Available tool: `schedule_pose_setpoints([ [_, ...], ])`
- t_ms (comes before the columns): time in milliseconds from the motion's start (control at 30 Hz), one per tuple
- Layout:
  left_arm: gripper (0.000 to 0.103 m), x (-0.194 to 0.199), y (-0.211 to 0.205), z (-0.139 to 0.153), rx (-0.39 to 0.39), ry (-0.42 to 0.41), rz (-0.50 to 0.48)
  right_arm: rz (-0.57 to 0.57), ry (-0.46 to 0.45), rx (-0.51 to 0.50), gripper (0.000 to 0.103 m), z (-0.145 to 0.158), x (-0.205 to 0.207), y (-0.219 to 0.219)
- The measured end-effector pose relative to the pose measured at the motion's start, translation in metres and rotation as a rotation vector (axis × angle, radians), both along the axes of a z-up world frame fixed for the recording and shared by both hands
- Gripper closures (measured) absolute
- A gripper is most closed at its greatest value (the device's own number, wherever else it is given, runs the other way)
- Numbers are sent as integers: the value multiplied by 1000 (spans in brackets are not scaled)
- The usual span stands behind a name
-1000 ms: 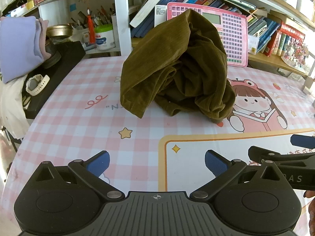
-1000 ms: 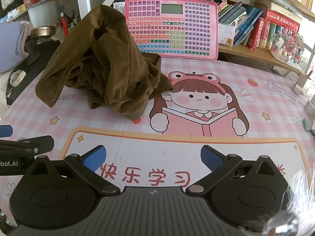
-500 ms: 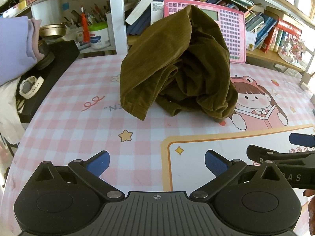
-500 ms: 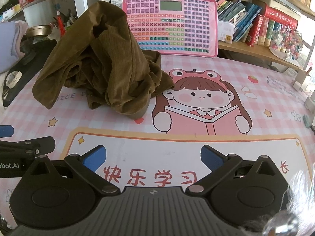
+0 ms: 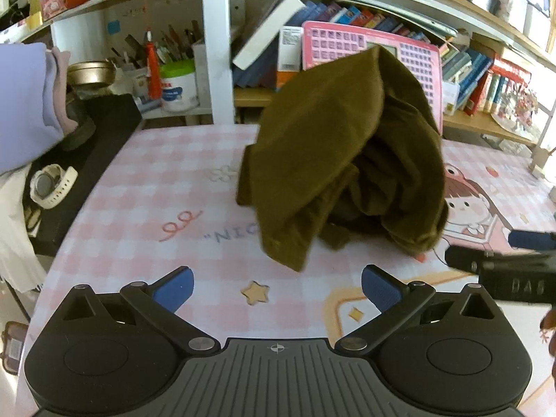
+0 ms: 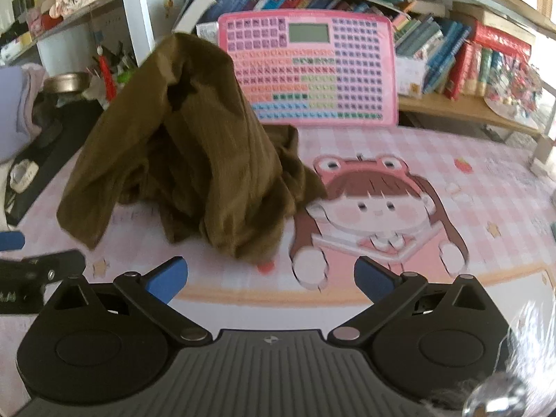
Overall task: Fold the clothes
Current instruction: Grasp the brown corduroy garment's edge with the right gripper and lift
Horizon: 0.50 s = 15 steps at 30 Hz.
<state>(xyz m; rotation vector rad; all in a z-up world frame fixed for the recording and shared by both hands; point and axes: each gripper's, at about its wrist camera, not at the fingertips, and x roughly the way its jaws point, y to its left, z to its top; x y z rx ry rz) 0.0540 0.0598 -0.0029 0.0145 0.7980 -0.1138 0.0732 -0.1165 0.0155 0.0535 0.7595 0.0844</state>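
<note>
An olive-brown corduroy garment [image 5: 344,160] sits in a crumpled heap on the tabletop [image 5: 146,215], toward the back and ahead of both grippers. Its ribbed cloth rises to a rounded peak and falls in thick, soft folds, with one flat flap hanging down to the left and a darker hollow in the middle. In the right wrist view the same garment [image 6: 184,170] stands as a tent-like mound whose lower edge just overlaps the printed cartoon girl [image 6: 375,208] on the tabletop cover.

The cover is smooth and glossy, checked in pale pink and white, with a small star [image 5: 255,292] printed near the left gripper [image 5: 276,286]. The left gripper's fingers are spread wide, holding nothing, their blue pads [image 5: 175,286] flat and rectangular on black jointed arms above a ribbed grey body. The right gripper [image 6: 271,283] has its fingers spread wide too, and they hold nothing, well short of the garment. Each gripper shows at the edge of the other's view as a black bar with a blue tip.

Behind the garment a pink plastic learning board [image 6: 307,73] with rows of small square keys and a grey screen leans upright against the shelf. Books [image 6: 448,55] stand and lean in rows on the wooden shelf to the right. To the left lie a white strap watch [image 5: 52,186] on a black surface, a lavender cloth [image 5: 24,104], a round metal tin [image 5: 90,73] and a white jar with a green lid [image 5: 179,85].
</note>
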Motion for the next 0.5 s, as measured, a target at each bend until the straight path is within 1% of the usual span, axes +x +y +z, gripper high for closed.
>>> schedule_pose_setpoints([
  [200, 0, 1, 26, -8, -15, 22, 16, 75, -23, -22, 2, -5, 38, 26],
  [267, 0, -1, 35, -10, -20, 24, 23, 102, -23, -43, 8, -10, 49, 36],
  [300, 0, -2, 40, -10, -22, 25, 26, 112, -17, -60, 18, -13, 54, 41],
  [333, 0, -3, 44, -11, -25, 26, 30, 121, -8, -76, 35, -17, 59, 46],
  [367, 0, -4, 49, -12, -27, 27, 34, 128, 8, -92, 46, -22, 64, 51],
  [400, 0, -5, 53, -14, -30, 31, 39, 133, 23, -108, 65, -26, 69, 55],
  [433, 0, -6, 58, -16, -33, 35, 45, 135, 35, -119, 77, -29, 72, 59],
  [467, 0, -7, 62, -18, -36, 41, 52, 139, 43, -116, 83, -30, 73, 61],
  [500, 0, -8, 65, -20, -41, 45, 58, 145, 54, -96, 87, -29, 74, 62],
])
